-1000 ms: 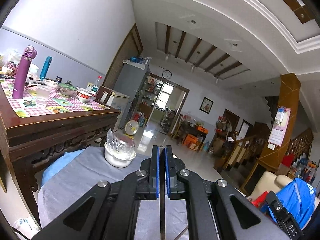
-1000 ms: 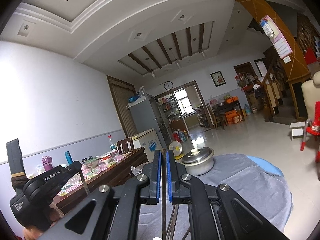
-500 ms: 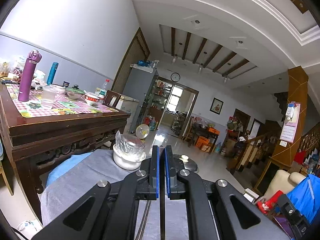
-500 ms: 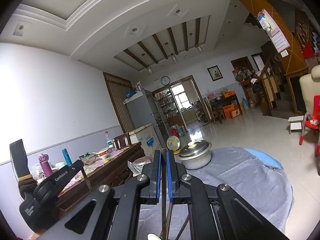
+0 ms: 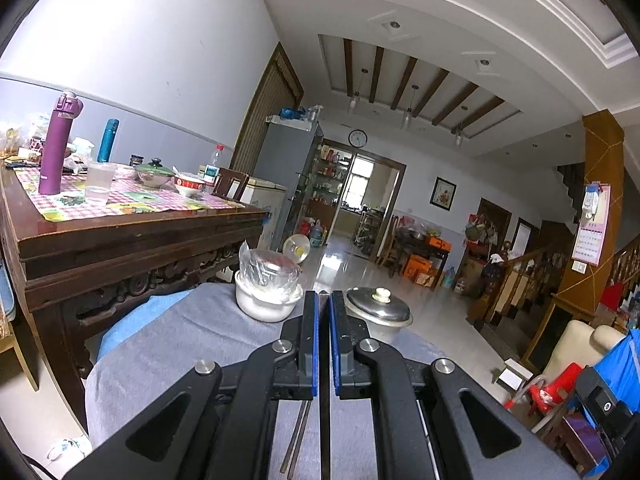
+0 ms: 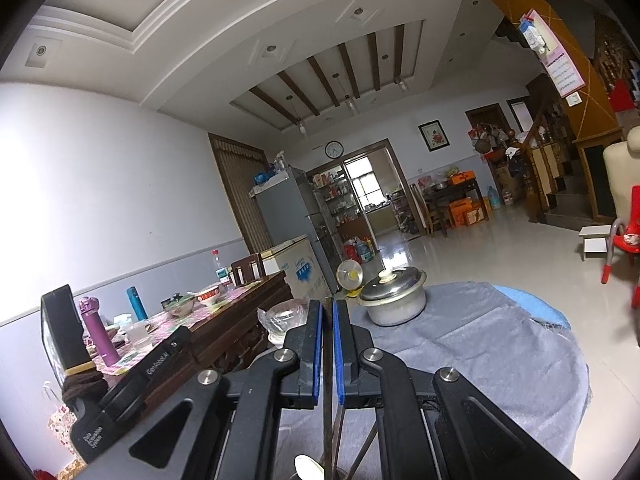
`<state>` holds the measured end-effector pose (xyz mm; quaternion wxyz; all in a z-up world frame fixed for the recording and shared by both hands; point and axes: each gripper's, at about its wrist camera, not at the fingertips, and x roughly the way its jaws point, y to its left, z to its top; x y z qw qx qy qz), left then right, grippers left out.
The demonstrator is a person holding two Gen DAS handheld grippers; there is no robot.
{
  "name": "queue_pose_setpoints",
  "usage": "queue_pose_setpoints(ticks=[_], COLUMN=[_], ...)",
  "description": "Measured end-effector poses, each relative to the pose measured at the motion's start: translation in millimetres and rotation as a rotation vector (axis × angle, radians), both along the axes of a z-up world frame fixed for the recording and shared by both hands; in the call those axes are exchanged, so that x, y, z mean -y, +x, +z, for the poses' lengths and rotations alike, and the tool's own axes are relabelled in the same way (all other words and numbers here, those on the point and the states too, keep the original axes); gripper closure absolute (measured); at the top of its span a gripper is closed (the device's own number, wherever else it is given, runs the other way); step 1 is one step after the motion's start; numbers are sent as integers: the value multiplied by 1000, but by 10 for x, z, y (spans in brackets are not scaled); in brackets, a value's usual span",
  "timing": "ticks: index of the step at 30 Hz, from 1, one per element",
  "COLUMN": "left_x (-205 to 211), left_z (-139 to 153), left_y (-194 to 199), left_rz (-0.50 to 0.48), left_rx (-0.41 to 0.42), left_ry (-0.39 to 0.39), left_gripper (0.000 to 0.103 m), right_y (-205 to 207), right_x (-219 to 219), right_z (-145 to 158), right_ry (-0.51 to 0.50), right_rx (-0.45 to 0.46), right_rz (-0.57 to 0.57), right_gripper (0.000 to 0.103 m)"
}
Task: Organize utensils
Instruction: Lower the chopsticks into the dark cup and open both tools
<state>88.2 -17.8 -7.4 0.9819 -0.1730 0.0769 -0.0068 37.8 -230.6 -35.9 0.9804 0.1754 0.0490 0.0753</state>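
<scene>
My left gripper (image 5: 324,300) is shut above a round table under a grey cloth (image 5: 180,340). Its tips point between a white bowl with a clear plastic-wrapped top (image 5: 266,300) and a lidded metal pot (image 5: 378,314). A pair of chopsticks (image 5: 296,436) lies on the cloth under it. My right gripper (image 6: 328,306) is also shut, hovering level over the same cloth (image 6: 480,352), short of the pot (image 6: 394,298) and bowl (image 6: 286,318). Chopsticks (image 6: 340,428) and a pale spoon (image 6: 308,470) lie beneath it. A thin dark strip fills each jaw slit; I cannot tell whether it is a utensil.
A dark carved wooden table (image 5: 120,240) stands close on the left, carrying a purple bottle (image 5: 56,148), a blue bottle, cups and bowls. The black body of the left-hand device (image 6: 132,384) shows at the right view's lower left. Tiled floor, a fan and a red chair lie beyond.
The left gripper has sunk and swung right: the bowl looks nearer and the metal pot has come into its view. The right gripper has hardly moved. Both stayed shut.
</scene>
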Motion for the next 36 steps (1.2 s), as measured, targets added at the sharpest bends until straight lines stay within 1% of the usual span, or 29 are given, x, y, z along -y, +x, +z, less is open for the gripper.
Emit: queue_pose_setpoints(ticks=[21,36], left_x=[68,33], left_z=[-145,-213], left_y=[22,75], left_rz=[6,-11], left_rx=[-66,-113], left_ry=[58,48], left_gripper=[98,97], right_y=[44,118], right_x=[-99,-137], right_z=[-108,-201], right_ry=[-29,-43], right_rx=[-61,-120], right_rz=[35,40], right_gripper=[97,97])
